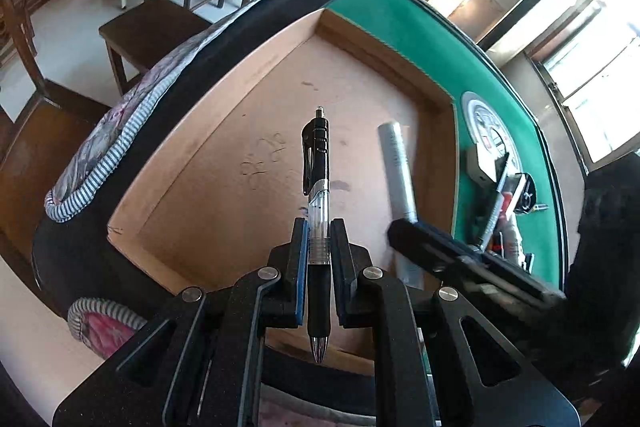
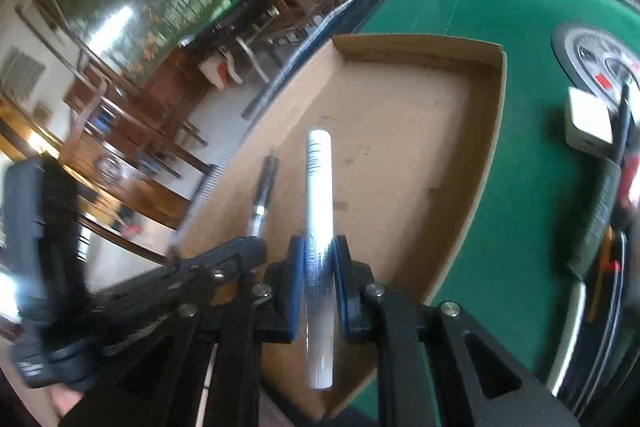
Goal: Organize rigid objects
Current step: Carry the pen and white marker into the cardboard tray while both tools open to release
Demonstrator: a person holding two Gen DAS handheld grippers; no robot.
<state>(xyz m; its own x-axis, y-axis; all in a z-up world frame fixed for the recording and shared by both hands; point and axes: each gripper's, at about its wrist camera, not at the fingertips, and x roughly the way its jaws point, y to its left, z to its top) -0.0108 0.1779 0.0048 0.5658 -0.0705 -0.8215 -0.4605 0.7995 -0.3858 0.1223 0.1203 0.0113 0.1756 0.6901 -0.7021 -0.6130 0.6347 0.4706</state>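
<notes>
Cardboard tray (image 1: pixel 224 99) sits below and ahead of both grippers, on the green felt table (image 1: pixel 404 23). Stiff, shallow walls, open top, floor bare; looks light, would likely slide on felt if bumped.

White tube (image 2: pixel 320 211), prob. a marker or glue stick: rigid, smooth, light. Glossy skin so could slip or pivot. Right gripper (image 2: pixel 318 285) is closed snug on it w/ blue pads on both sides, about mid-length, so balance looks ok; one end sticks fwd over the tray, the other back toward the cam. Tube is in the air, not touching the tray floor.

Black click pen (image 1: pixel 317 187): thin, stiff, v. light, clear barrel w/ rubber grip. Left gripper (image 1: pixel 319 251) pinches it at the narrow setting, where clear barrel meets rubber grip. Clip end points fwd, tip points back toward the cam. Rubber section is the better hold; clear plastic is slicker. Also held above the tray, just left of the tube, roughly parallel.

Off to the right of the right gripper: a heap of other small items (image 2: pixel 616 163) on the felt, too blurred to name.
</notes>
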